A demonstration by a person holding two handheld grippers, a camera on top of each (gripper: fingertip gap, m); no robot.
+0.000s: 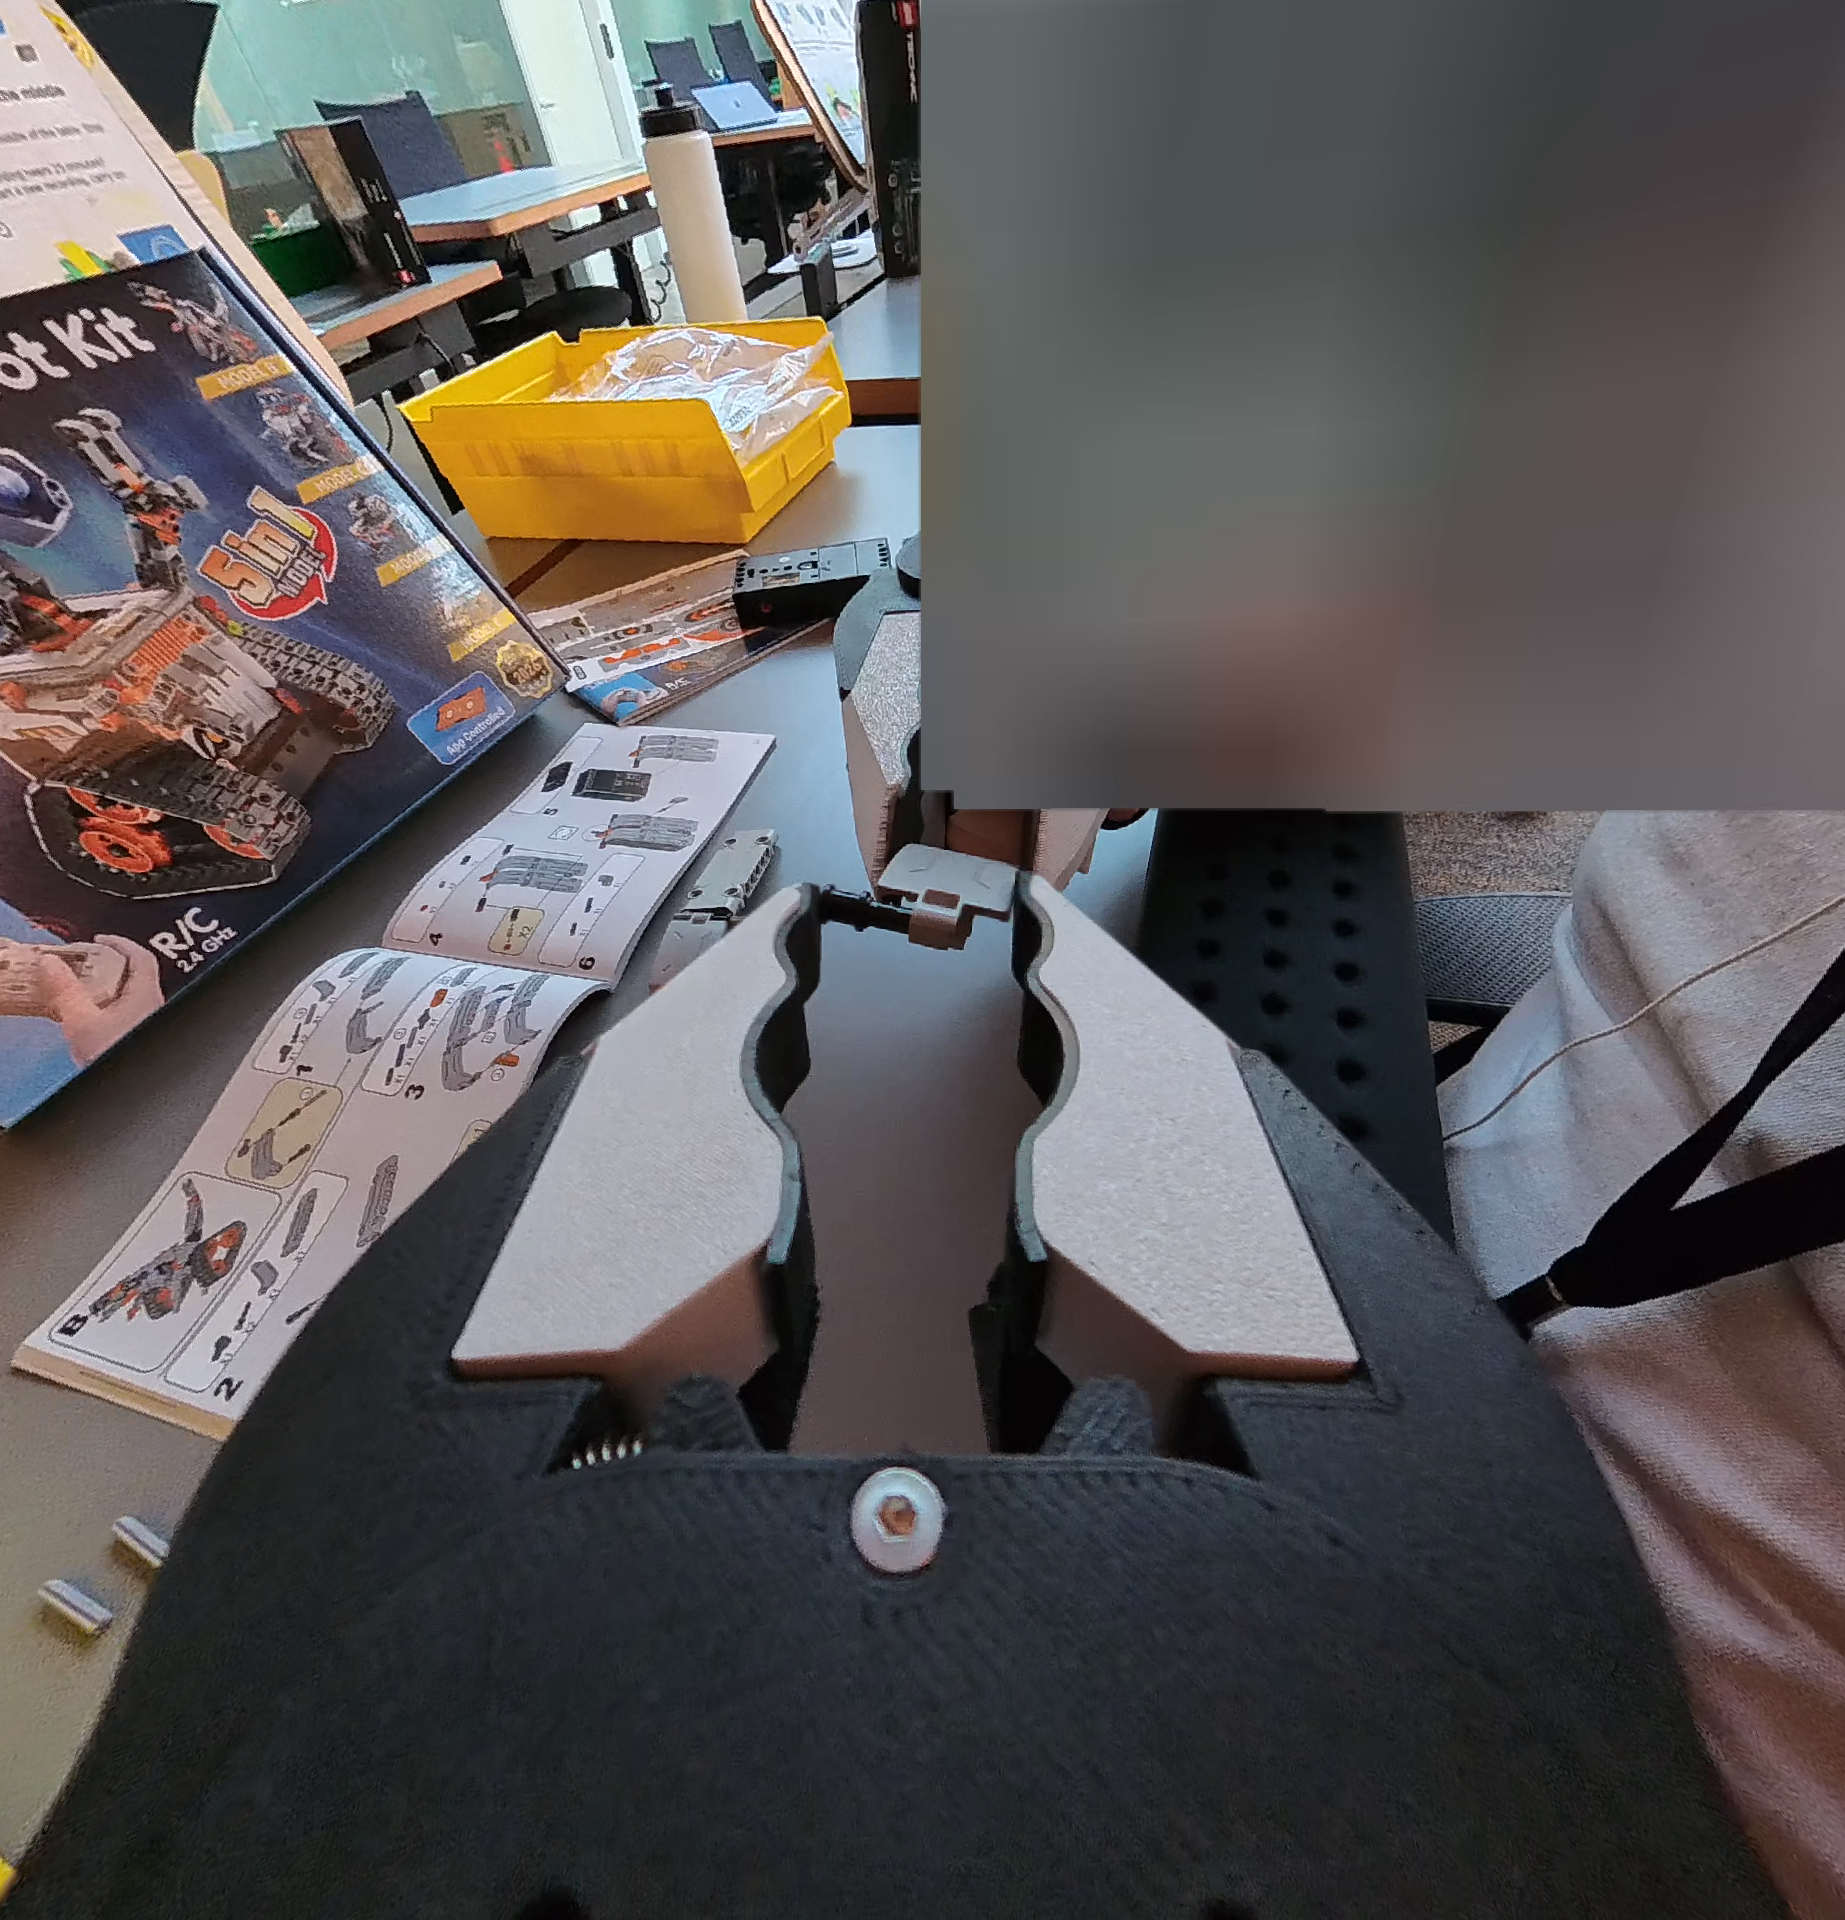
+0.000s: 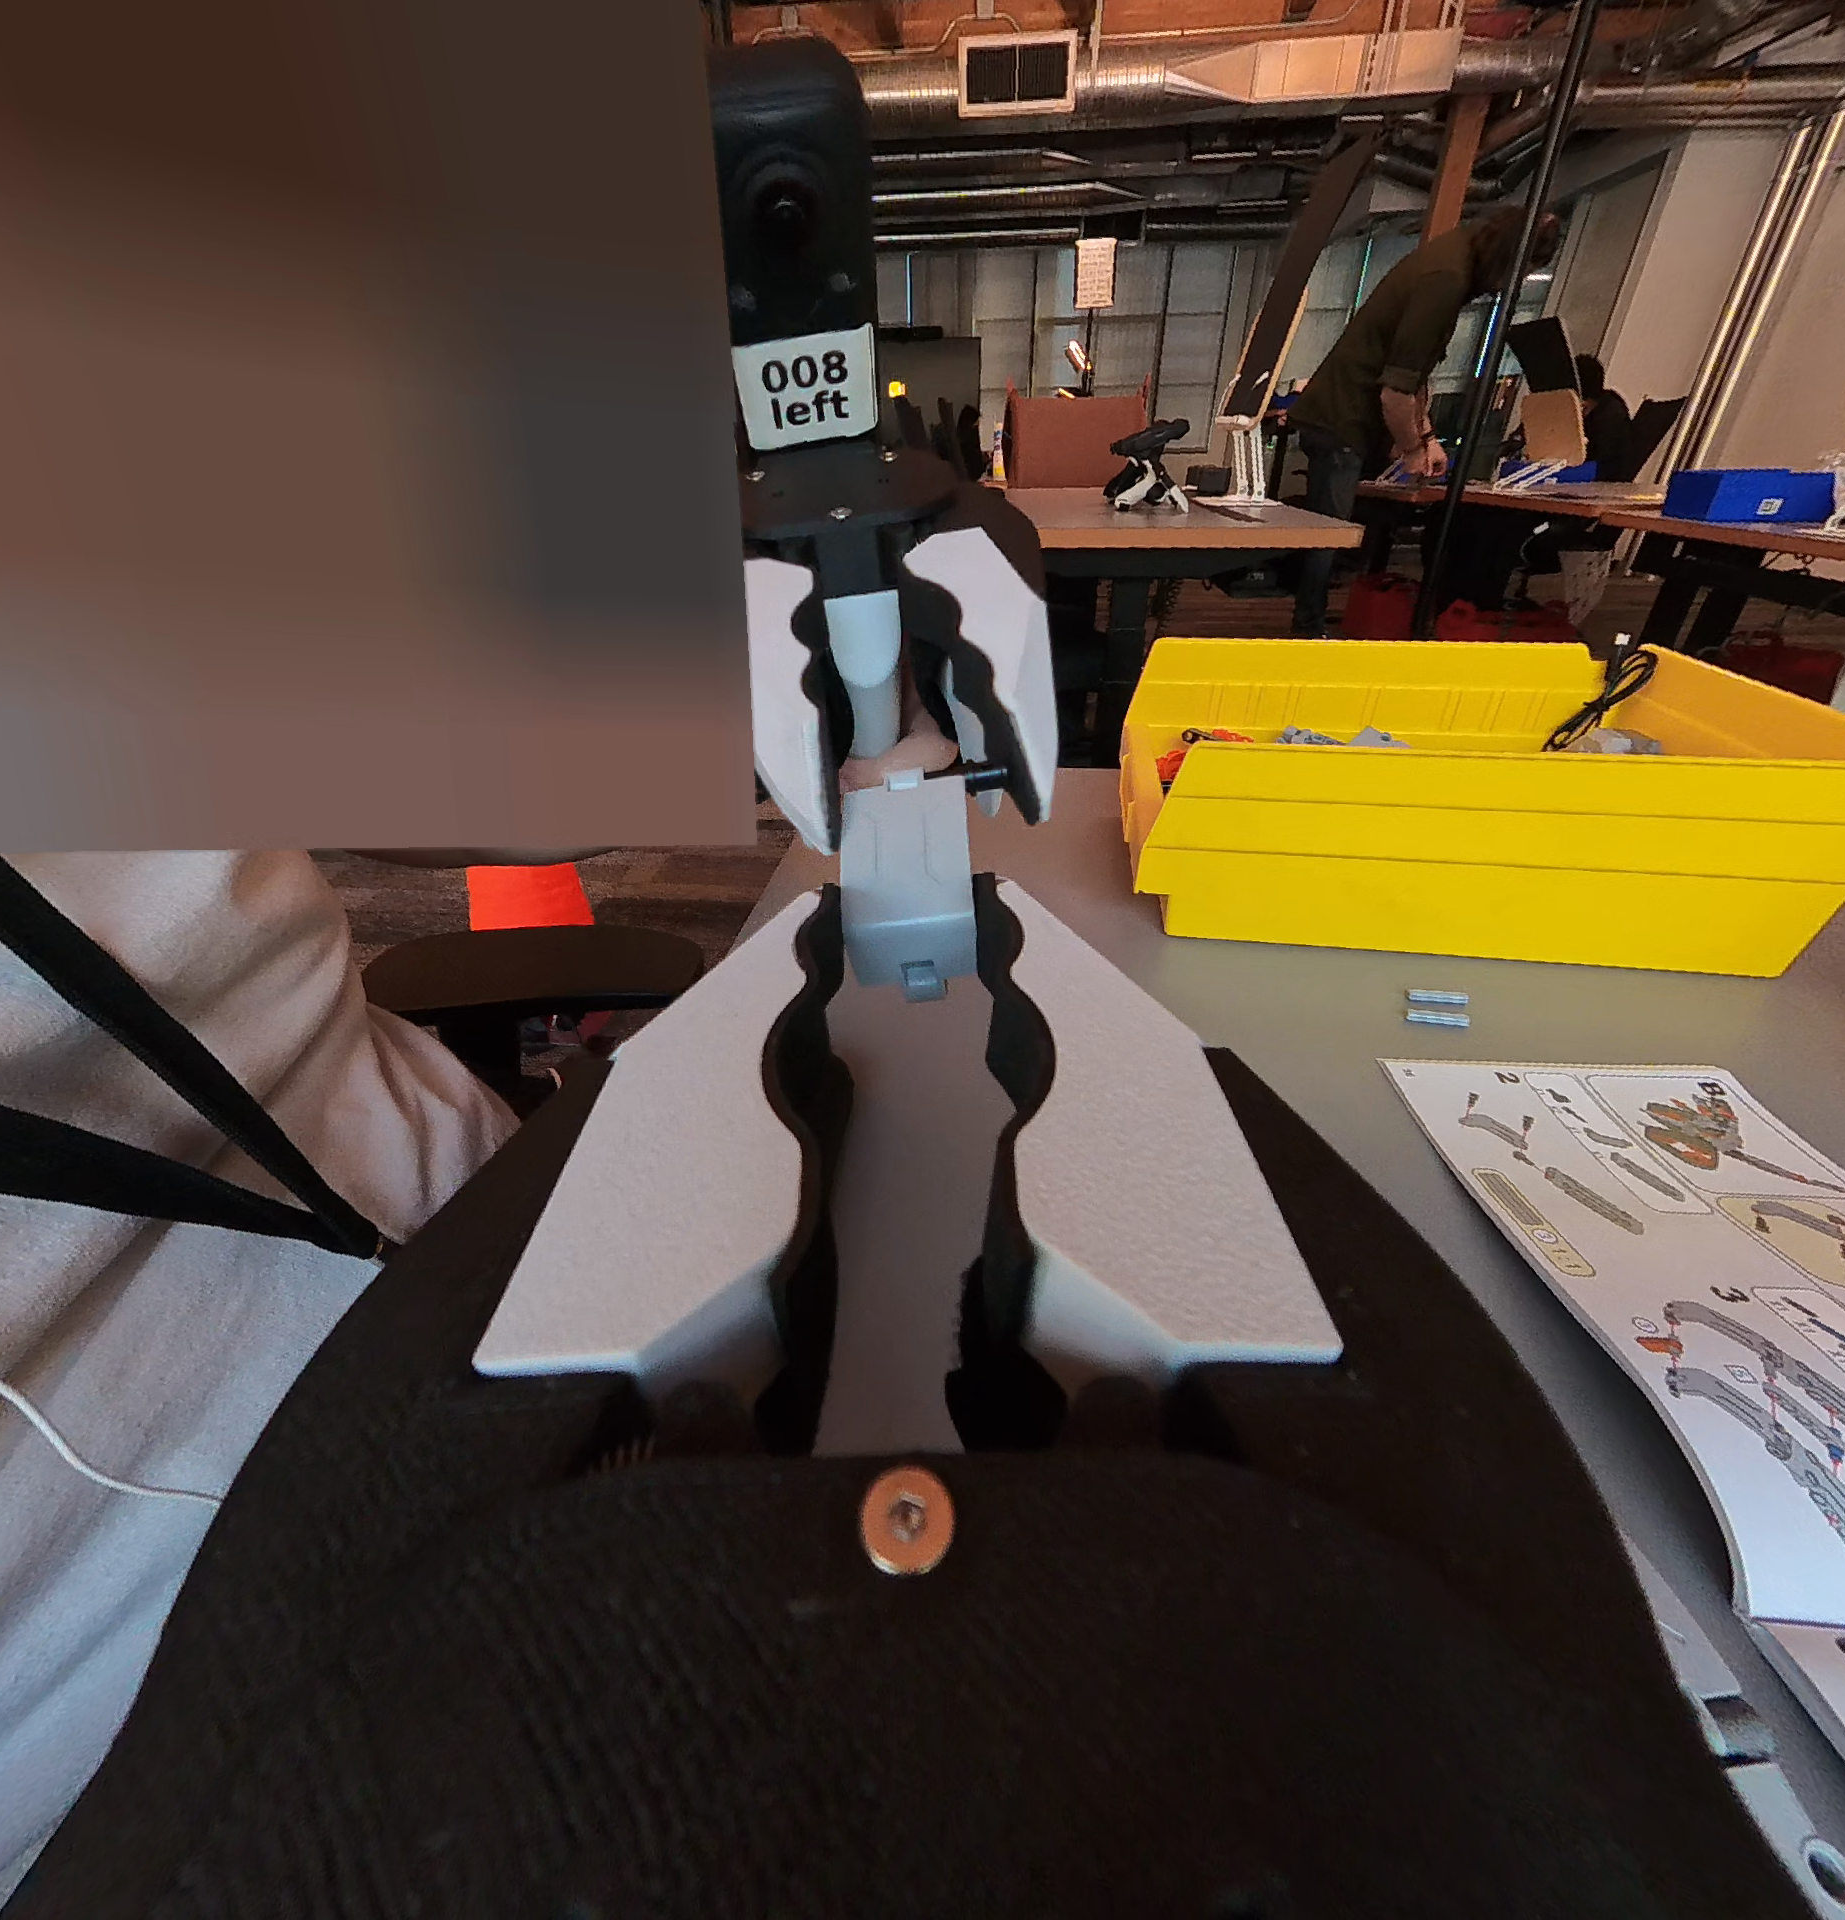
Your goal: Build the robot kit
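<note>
Grey block (image 2: 905, 902) between right tool (image 2: 905, 914) tips, table edge beside.

Two handheld grippers face each other tip to tip. The right gripper (image 2: 905, 914) has its fingers closed on a grey part, while the left gripper (image 1: 913, 909) has its fingers pinching a black pin.

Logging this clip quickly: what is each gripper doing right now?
Left gripper: partly open, a black pin at its fingertips; grip cannot be told.
Right gripper: shut on the grey block.
</note>
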